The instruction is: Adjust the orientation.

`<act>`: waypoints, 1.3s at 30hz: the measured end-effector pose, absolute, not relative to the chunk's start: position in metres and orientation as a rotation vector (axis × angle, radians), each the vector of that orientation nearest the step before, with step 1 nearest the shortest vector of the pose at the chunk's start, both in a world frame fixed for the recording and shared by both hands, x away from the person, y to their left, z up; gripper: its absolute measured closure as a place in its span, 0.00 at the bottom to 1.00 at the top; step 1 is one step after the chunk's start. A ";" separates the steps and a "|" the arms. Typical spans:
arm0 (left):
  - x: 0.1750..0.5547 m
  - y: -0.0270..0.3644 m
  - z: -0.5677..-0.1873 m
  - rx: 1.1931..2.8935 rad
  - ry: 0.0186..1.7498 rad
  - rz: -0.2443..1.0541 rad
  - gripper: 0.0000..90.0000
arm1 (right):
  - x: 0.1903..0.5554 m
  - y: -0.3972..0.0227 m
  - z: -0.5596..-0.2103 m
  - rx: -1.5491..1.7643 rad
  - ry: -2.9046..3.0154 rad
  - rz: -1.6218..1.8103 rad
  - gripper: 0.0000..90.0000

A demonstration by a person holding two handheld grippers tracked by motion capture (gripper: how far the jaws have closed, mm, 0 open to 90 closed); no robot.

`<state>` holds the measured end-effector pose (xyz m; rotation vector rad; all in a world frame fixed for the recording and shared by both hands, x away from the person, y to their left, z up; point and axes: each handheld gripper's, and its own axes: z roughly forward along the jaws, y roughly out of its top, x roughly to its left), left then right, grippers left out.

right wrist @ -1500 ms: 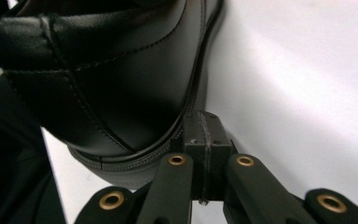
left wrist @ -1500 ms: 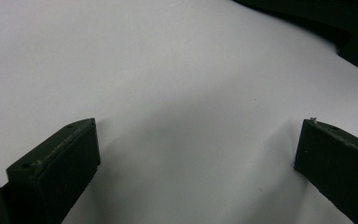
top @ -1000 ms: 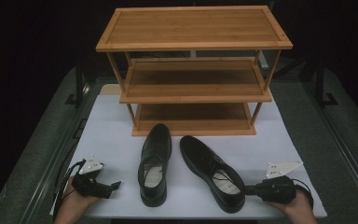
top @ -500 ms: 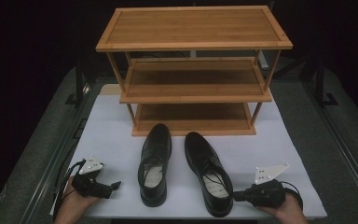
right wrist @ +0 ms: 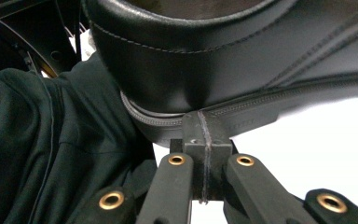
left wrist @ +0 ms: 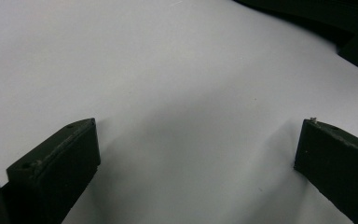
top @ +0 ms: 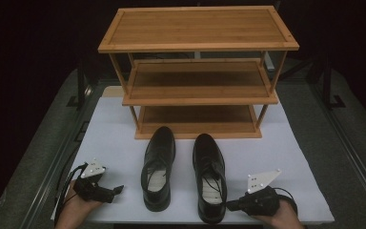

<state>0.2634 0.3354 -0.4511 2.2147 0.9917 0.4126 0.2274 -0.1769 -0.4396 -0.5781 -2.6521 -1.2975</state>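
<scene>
1. Right shoe [top: 210, 175] lies just ahead of the right gripper [top: 233, 205], whose closed jaws press against its heel.
2. Left shoe [top: 158, 167] sits parallel beside it.
3. Left gripper [top: 116, 190] rests open, empty.
4. Shoe rack [top: 198, 71] beyond holds nothing; shelving both shoes remains.

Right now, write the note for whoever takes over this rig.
Left claw: open, nothing between its jaws, low over the white mat.
Right claw: shut, tips against the heel of the right shoe.
Left shoe beside it on the mat; both toes point at the wooden rack.
Done: the pair lies roughly parallel.
Left: probably shelve both shoes; all three rack shelves look bare.
</scene>
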 end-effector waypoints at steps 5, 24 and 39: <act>0.263 0.335 -0.451 2.214 0.992 0.413 0.00 | 0.229 -0.177 -0.437 -0.571 -2.643 -1.321 1.00; 0.263 0.335 -0.451 2.214 0.992 0.413 0.00 | 0.265 -0.171 -0.441 -0.760 -2.748 -1.302 1.00; 0.263 0.335 -0.451 2.214 0.991 0.413 0.00 | 0.272 -0.156 -0.440 -0.778 -2.765 -1.290 1.00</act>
